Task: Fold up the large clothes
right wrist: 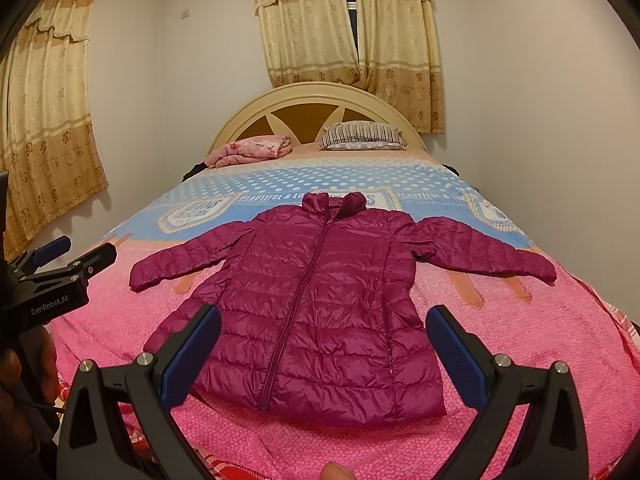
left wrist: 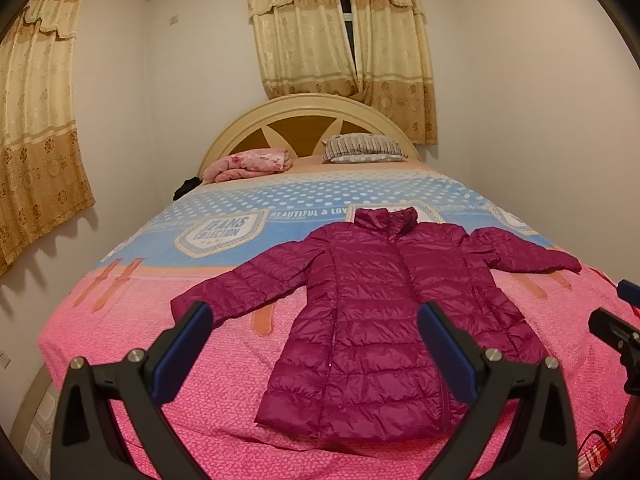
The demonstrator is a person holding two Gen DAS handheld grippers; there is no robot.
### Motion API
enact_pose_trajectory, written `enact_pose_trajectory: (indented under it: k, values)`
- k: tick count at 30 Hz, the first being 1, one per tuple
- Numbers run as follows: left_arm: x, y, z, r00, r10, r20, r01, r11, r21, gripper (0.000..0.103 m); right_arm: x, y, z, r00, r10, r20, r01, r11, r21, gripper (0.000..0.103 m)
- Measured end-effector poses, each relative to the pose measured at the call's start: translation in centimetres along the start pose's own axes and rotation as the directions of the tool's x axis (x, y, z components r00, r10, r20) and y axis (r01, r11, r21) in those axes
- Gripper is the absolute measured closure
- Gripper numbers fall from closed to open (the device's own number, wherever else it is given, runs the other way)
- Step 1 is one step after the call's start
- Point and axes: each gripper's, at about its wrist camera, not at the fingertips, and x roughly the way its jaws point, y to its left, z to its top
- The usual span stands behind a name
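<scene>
Fingers of the left gripper [left wrist: 314, 346] and the right gripper [right wrist: 322, 350] both stood spread wide, gripping nothing, hovering above the hem of the magenta puffer jacket [left wrist: 384, 320]. No fold looked begun: it lay flat, front up and zipped, on the bed [left wrist: 200, 380], collar toward 12 o'clock, sleeves out toward 9 and 3. Its quilted shell looked glossy, puffy and probably slippery.
</scene>
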Motion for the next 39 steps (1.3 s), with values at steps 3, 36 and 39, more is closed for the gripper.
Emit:
enact_pose_trajectory:
  k: [3, 36, 39]
  values:
    - [0.3, 0.1, -0.1, 1.0, 0.004, -0.006, -0.004, 1.0, -0.001, 0.0, 0.1, 0.0, -0.1, 1.0, 0.001, -0.003, -0.001, 1.0, 0.003, 0.001]
    - [18.9, -7.3, -2.3, 0.963, -0.127, -0.238, 0.138, 0.99, 0.03, 0.0, 19.2, -38.6, -4.6, 0.934, -0.233, -0.27, 0.356, 0.646, 0.675, 0.001]
    - [19.8, -8.1, -2.6, 0.962, -0.118, -0.245, 0.136, 0.989, 0.055, 0.0, 20.7, -43.4, -3.7, 0.917, -0.289, -0.274, 0.395, 0.575, 0.717, 0.001]
